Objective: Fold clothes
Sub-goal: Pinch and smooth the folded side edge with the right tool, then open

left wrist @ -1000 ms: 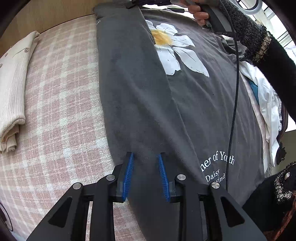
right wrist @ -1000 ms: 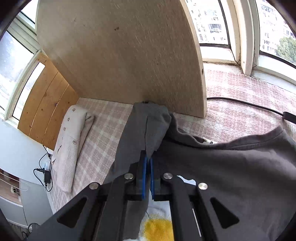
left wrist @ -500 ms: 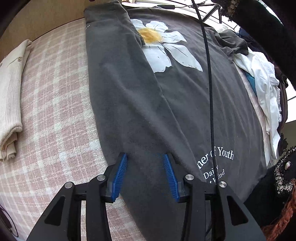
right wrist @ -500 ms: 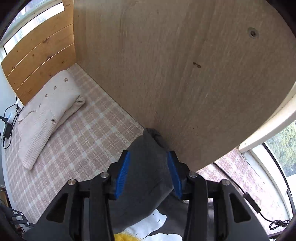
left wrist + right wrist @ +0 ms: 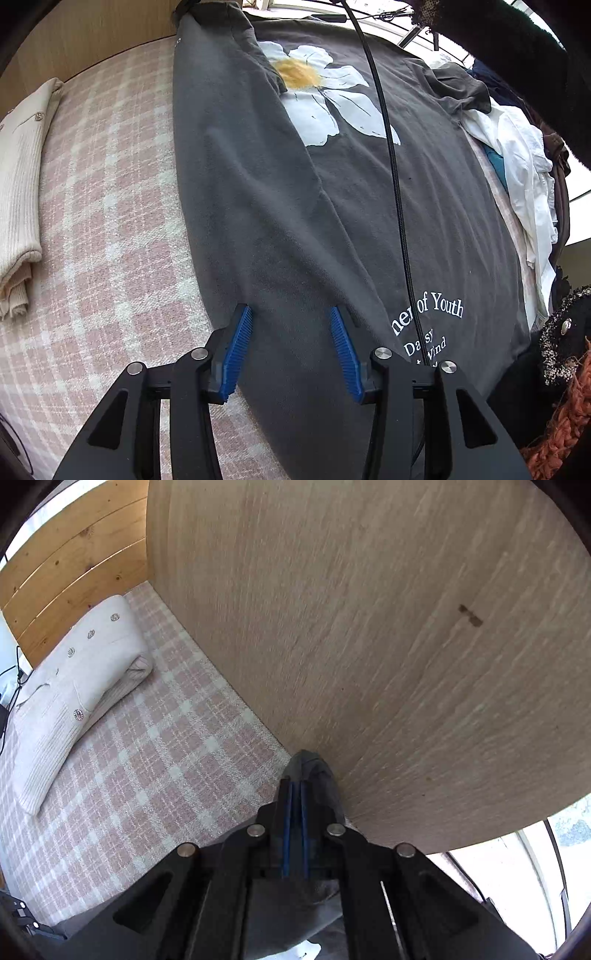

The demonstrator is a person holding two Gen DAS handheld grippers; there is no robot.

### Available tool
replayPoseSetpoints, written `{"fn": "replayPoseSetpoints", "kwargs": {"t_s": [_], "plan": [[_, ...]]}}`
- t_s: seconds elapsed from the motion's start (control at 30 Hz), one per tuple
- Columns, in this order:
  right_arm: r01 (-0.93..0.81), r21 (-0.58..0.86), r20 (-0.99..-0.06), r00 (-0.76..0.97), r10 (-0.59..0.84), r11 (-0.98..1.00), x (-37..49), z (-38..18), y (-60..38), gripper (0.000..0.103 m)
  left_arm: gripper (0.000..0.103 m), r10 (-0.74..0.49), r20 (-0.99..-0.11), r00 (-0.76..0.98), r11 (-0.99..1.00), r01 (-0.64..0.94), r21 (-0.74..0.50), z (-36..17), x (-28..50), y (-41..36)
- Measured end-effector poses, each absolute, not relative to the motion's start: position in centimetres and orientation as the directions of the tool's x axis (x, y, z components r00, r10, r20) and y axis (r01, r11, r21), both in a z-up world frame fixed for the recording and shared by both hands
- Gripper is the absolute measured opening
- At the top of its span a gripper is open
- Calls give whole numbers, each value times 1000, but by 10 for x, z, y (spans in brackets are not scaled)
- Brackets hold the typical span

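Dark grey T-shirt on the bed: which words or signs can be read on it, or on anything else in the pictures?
"of Youth": white print on the dark grey T-shirt, its beginning hidden by a fold.
"Da...sy", "Wind": smaller lines below, crossed by the black cable.
Lowest line: hidden.
Elsewhere: none.

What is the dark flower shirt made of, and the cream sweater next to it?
The dark shirt looks like soft, matte cotton jersey: it lies limp with gentle creases. The cream sweater looks like ribbed knit, perhaps wool or cotton: fine ridges run along it.
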State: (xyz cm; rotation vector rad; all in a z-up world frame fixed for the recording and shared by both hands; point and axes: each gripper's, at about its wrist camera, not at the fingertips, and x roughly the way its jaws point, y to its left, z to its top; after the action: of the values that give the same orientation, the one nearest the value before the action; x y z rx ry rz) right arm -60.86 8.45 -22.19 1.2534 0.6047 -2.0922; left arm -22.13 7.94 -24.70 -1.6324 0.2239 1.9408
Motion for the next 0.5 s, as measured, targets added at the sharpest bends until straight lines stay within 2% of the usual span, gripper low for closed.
{"fn": "replayPoseSetpoints", "kwargs": {"t_s": [0.07,0.13,0.27,0.4,0.5], "plan": [[686,-131,-891,-397,-218,-716,-612,-226,83,4,48,326,-942,-80,-809,-539,-234,-248,-218,80],[681,-110,-905,-370,-210,-724,-613,-225,83,5,48,317,-945,-83,-809,-543,-224,-248,-216,79],[696,-38,-884,-358,-302,-717,-583,-191,96,21,39,343,-935,-94,-838,-481,-259,-241,-211,60],[775,201,-889,-113,-443,-599,-519,-185,105,21,39,370,-920,-131,-852,-442,-280,-227,-196,39],[805,268,-896,7,-444,-529,-461,-212,92,21,39,388,-913,-130,-846,-444,-296,-219,-202,53]]}}
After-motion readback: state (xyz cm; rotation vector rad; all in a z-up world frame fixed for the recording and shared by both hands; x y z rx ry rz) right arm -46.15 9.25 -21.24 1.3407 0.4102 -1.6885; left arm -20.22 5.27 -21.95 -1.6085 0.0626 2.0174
